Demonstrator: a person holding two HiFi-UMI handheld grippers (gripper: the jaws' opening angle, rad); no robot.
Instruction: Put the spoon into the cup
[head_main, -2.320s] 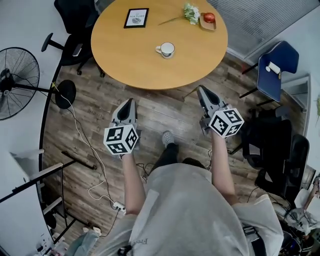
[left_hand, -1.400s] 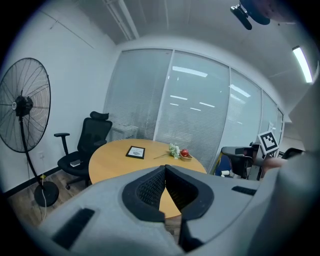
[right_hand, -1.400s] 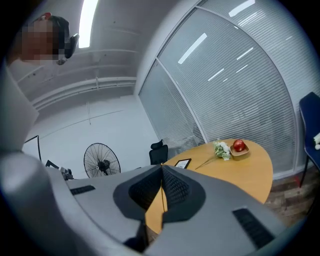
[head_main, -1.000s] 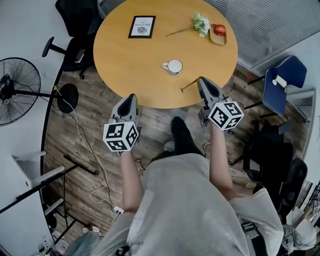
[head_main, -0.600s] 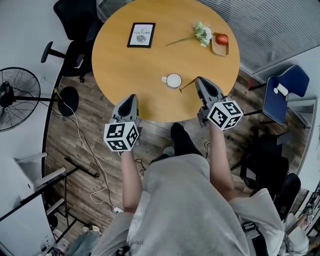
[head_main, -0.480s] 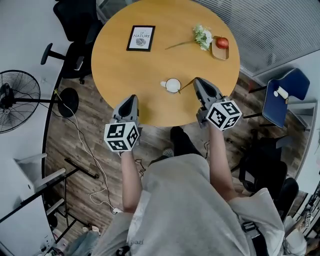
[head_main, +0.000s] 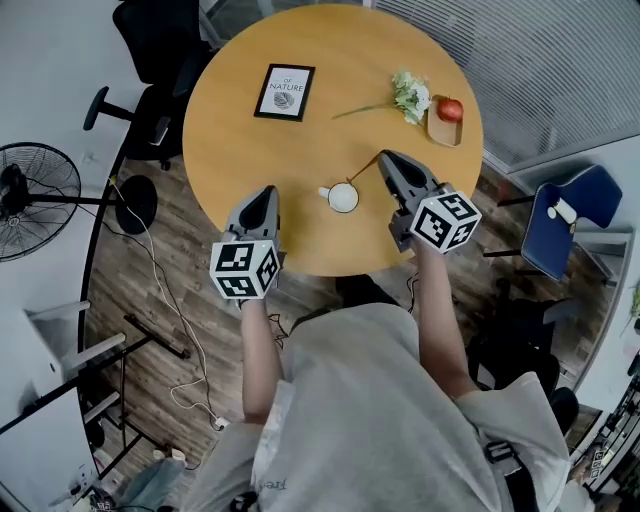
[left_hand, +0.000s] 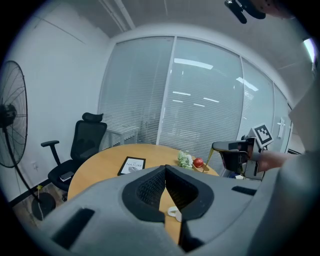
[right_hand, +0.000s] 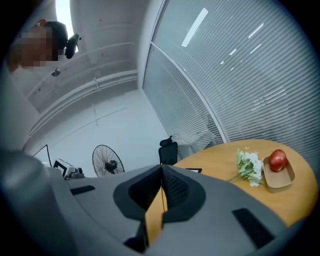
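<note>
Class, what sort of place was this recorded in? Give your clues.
Probably an office meeting room: a round wooden table, a black office chair beside it, and glass walls with blinds.

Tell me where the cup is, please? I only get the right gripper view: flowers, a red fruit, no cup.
Observer: The cup stands on the round table, just left of the right gripper in the head view.
Operator: Is the spoon in it?
Observer: Not yet. The left gripper view shows the spoon hanging slanted from the right gripper, not in the cup.
Operator: And the other gripper?
Observer: The left gripper is shut on nothing, left of the cup.
</note>
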